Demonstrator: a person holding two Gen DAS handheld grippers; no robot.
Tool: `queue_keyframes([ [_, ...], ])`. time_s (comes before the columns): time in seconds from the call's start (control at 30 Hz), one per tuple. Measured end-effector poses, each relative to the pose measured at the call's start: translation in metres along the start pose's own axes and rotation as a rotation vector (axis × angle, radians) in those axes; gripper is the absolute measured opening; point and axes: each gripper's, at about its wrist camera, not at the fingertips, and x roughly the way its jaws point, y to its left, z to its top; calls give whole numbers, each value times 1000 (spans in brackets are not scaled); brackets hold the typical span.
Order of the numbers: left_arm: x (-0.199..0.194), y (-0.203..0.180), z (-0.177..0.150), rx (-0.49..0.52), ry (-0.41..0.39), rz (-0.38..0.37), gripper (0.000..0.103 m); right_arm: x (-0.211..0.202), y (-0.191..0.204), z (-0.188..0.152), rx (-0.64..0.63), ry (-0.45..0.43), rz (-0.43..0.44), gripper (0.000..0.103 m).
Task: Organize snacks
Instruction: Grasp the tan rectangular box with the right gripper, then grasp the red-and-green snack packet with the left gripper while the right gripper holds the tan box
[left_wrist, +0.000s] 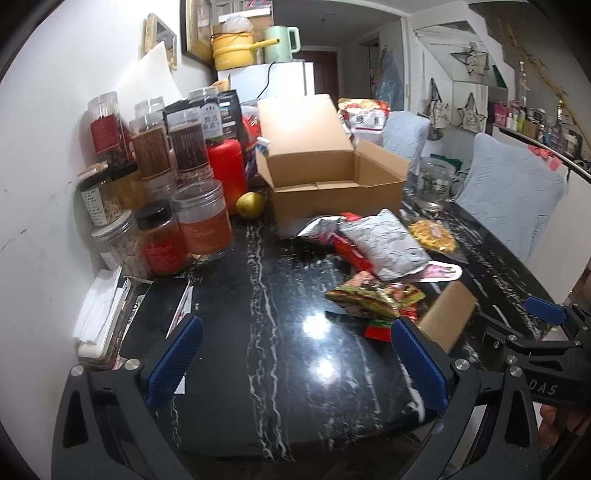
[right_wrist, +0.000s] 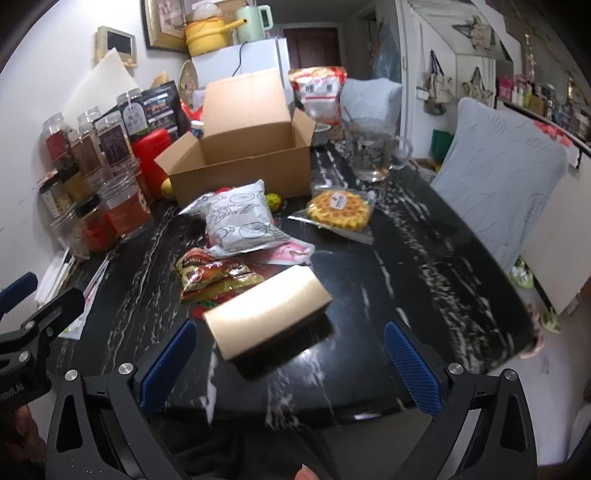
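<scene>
The snacks are all out on the black table (right_wrist: 424, 258); none of them is in the cardboard box (right_wrist: 243, 158) yet. The box stands open at the back of the table, and as far as I can see inside, it is empty. So the job has hardly begun, I think.

Just in front of the box lies a white puffy bag (right_wrist: 240, 221) with little drawings on it. To its right is a waffle in a clear wrapper (right_wrist: 338, 210). Nearer to the cameras is a bunch of red and green packets (right_wrist: 210, 277), and nearest of all a small tan box (right_wrist: 266, 314), lying tilted on the dark top.

The right tongs (right_wrist: 288, 362) are spread wide and hold nothing. The tan box sits just ahead of them, between the two blue pads but not touching them. The left tongs (left_wrist: 295, 365) are spread wide too, over a bare part of the table, and they hold nothing.

Off to the left, by the wall, many jars (left_wrist: 199, 218) stand close together. A glass mug (right_wrist: 373, 151) stands to the right of the big box.
</scene>
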Motion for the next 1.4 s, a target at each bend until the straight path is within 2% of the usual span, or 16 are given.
queue_keyframes([
  [0.17,19,9,4,-13,19,7,103,20,1,9,48,27,20,103],
  [0.47,50,16,10,-35,62,-46,103,62,3,18,66,142,-37,103],
  [0.67,60,16,15,-42,70,-70,103,81,4,21,61,179,-63,103],
  [0.77,61,12,18,-44,68,-108,103,88,0,20,64,195,-59,103],
  [0.8,62,10,19,-39,69,-120,103,89,-2,20,65,203,-57,101],
  [0.9,65,1,23,-18,71,-152,103,94,-12,15,68,244,-25,83],
  [0.97,67,-5,25,-4,71,-176,103,90,-17,13,46,237,-14,76],
  [1.03,72,-13,27,11,83,-214,103,85,-20,14,33,236,25,62],
  [1.1,77,-21,28,23,104,-253,103,81,-20,14,12,229,16,52],
  [1.27,95,-39,30,65,152,-335,103,78,-33,15,-7,221,50,49],
  [1.33,104,-44,33,93,181,-389,103,79,-37,16,-5,222,61,48],
  [1.4,109,-45,35,109,191,-404,103,80,-41,17,-3,223,68,48],
])
